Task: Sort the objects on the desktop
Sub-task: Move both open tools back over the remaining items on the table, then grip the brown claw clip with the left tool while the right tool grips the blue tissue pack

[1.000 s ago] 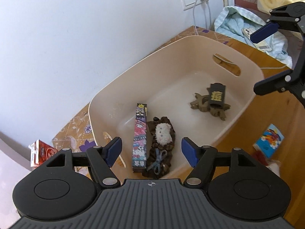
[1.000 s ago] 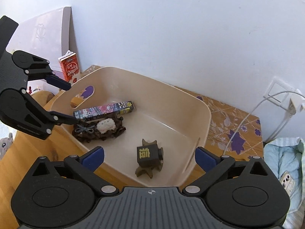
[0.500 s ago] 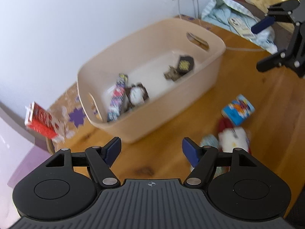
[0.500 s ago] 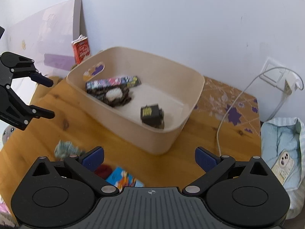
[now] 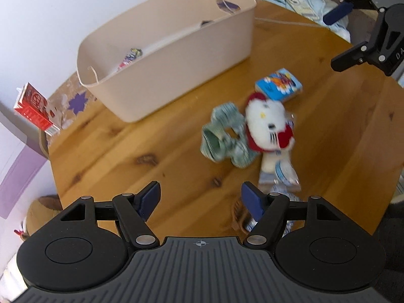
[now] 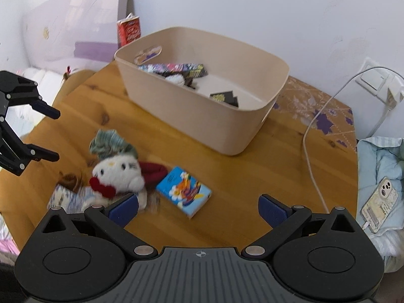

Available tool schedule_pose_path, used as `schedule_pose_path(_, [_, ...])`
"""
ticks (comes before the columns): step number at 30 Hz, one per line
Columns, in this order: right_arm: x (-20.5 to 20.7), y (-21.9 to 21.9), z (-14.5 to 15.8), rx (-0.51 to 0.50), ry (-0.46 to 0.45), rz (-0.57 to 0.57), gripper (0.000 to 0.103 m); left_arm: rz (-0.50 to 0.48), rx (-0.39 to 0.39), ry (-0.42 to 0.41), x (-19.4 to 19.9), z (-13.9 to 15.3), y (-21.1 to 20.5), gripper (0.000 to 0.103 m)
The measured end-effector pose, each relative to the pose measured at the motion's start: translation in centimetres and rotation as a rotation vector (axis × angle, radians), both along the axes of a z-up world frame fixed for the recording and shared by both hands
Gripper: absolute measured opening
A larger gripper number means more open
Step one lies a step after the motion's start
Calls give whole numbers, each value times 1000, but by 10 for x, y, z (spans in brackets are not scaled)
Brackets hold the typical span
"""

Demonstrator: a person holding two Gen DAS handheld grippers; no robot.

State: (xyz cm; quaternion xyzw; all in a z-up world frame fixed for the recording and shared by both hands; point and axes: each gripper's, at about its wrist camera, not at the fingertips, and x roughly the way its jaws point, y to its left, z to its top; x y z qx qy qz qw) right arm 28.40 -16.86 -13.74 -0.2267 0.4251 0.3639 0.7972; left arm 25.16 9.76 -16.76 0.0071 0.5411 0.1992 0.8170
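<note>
A beige plastic bin [image 6: 202,116] stands upright on the wooden table, holding a long patterned box [image 6: 174,67], a dark frilly item with a white fluffy patch [image 6: 176,78] and a black block with gold lettering [image 6: 223,97]. In front of the bin lie a blue tissue pack [image 6: 183,192], a white cat plush with red bow [image 6: 117,174] and a green striped scrunchie [image 5: 223,135], the plush touching both.

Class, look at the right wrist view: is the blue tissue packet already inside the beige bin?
No. The blue tissue packet lies on the wooden table, outside the beige bin.
</note>
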Motion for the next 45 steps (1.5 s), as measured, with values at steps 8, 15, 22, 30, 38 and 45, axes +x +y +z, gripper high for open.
schedule_pose_path(8, [-6,0,-25,-62,-10,79,103,31,-23,40,-3,-24,-4,72])
schedule_pose_path(15, [-1,1,-45,-99,20,53,103,15,-69,65,2,-45,-7,72])
schedule_pose_path(22, [1,9,-57,-114,37,43,103,56,-99,63,6,-53,4,73])
schedule_pose_path(30, [12,19,-67,-122,39,51,103,31,-148,111,7,-64,11,73])
schedule_pose_path(38, [24,36,-77,-142,-9,150,103,24,-214,111,5,-72,16,73])
schedule_pose_path(45, [34,52,-86,-165,-22,252,103,33,-256,102,2,-74,23,77])
